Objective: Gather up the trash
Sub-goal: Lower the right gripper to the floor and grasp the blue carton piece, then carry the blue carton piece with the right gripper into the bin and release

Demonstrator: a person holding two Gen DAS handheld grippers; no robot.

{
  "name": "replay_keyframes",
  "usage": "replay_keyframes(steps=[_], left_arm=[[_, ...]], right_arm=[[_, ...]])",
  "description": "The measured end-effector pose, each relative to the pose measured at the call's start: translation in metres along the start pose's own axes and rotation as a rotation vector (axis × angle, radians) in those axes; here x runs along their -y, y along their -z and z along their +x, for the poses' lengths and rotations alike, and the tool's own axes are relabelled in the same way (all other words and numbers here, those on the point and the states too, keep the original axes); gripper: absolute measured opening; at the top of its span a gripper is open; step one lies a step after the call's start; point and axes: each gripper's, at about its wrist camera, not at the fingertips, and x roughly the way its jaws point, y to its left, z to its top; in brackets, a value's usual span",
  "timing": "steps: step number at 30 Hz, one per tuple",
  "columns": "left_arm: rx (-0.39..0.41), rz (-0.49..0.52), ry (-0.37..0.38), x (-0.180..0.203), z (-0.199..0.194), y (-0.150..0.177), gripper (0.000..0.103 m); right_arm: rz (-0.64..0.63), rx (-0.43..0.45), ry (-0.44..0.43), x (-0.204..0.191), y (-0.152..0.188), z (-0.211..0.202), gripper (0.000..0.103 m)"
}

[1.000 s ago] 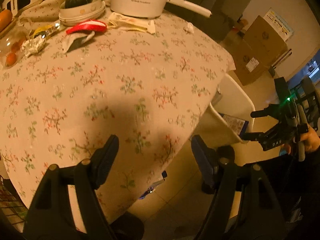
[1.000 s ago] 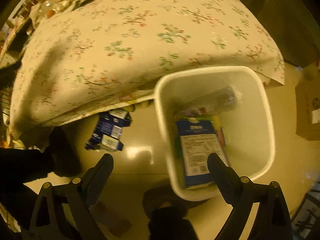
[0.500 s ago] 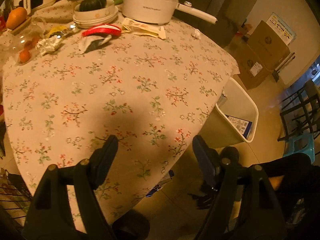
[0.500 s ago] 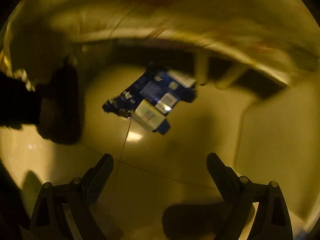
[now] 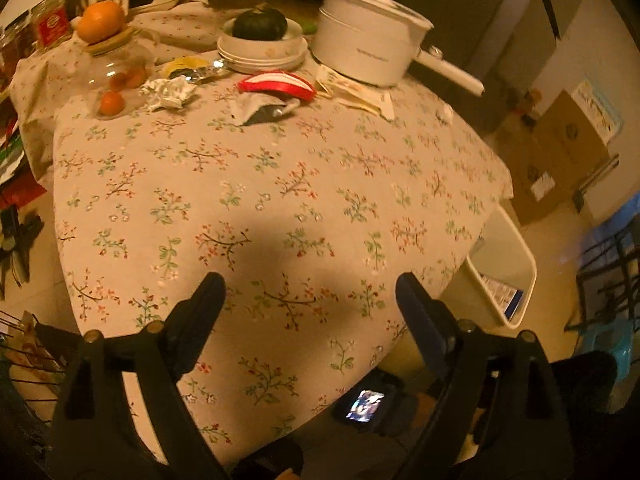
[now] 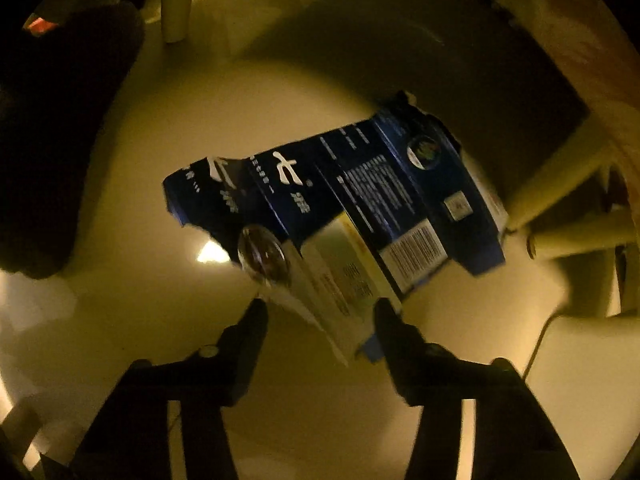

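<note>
On the floor under the table lies a flattened blue and white carton [image 6: 360, 200]. My right gripper [image 6: 320, 308] points down at it, its jaws closing with the carton's pale near end between them; a firm grip does not show. My left gripper [image 5: 308, 284] hovers over the floral tablecloth [image 5: 280, 184], its jaws opening and nothing between them. At the table's far side lie crumpled foil [image 5: 168, 90], a red wrapper [image 5: 276, 84], paper packets [image 5: 352, 88] and a small paper wad [image 5: 444, 112]. A white bin [image 5: 524, 256] stands on the floor to the right of the table.
A white pot [image 5: 368, 48], stacked bowls holding a dark squash [image 5: 260, 28] and a glass jar with oranges [image 5: 116, 72] crowd the back of the table. Cardboard boxes [image 5: 560, 160] stand at the right. Pale table legs [image 6: 176, 0] rise near the carton.
My right gripper has dropped from above the bin to the floor under the table and its jaws have narrowed around the carton's end. My left gripper has risen slightly and widened.
</note>
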Motion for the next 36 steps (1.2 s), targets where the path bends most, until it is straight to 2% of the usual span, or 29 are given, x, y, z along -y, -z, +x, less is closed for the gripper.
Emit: replay_keyframes(steps=[1, 2, 8, 13, 16, 24, 26, 28, 30, 36], left_arm=[[0.003, -0.012, 0.003, -0.002, -0.001, -0.001, 0.087], [0.006, -0.025, 0.008, -0.004, -0.001, -0.002, 0.087], [0.027, -0.068, 0.053, -0.007, -0.007, -0.005, 0.087], [0.051, -0.073, 0.066, -0.005, -0.012, -0.007, 0.087], [0.062, -0.076, 0.077, -0.004, -0.014, -0.008, 0.087], [0.070, -0.057, 0.095, 0.004, -0.017, -0.007, 0.087], [0.068, -0.055, 0.097, 0.005, -0.016, -0.006, 0.087], [0.067, -0.054, 0.099, 0.006, -0.016, -0.006, 0.087], [0.067, -0.053, 0.097, 0.007, -0.016, -0.006, 0.087], [0.067, -0.051, 0.093, 0.007, -0.015, -0.005, 0.087]], right_arm=[[0.004, -0.005, -0.011, 0.000, 0.000, 0.002, 0.024], [0.004, -0.011, -0.013, 0.000, 0.000, 0.003, 0.013], [0.001, -0.029, -0.055, 0.009, 0.004, -0.011, 0.003], [0.063, -0.082, -0.140, 0.033, 0.008, -0.045, 0.001], [0.125, -0.100, -0.187, 0.056, 0.009, -0.082, 0.001], [0.323, -0.088, -0.300, 0.104, 0.044, -0.181, 0.001], [0.367, -0.054, -0.327, 0.114, 0.051, -0.213, 0.001], [0.389, -0.017, -0.327, 0.116, 0.043, -0.242, 0.001], [0.414, 0.056, -0.324, 0.128, 0.047, -0.283, 0.001], [0.486, 0.201, -0.196, 0.164, 0.060, -0.360, 0.001]])
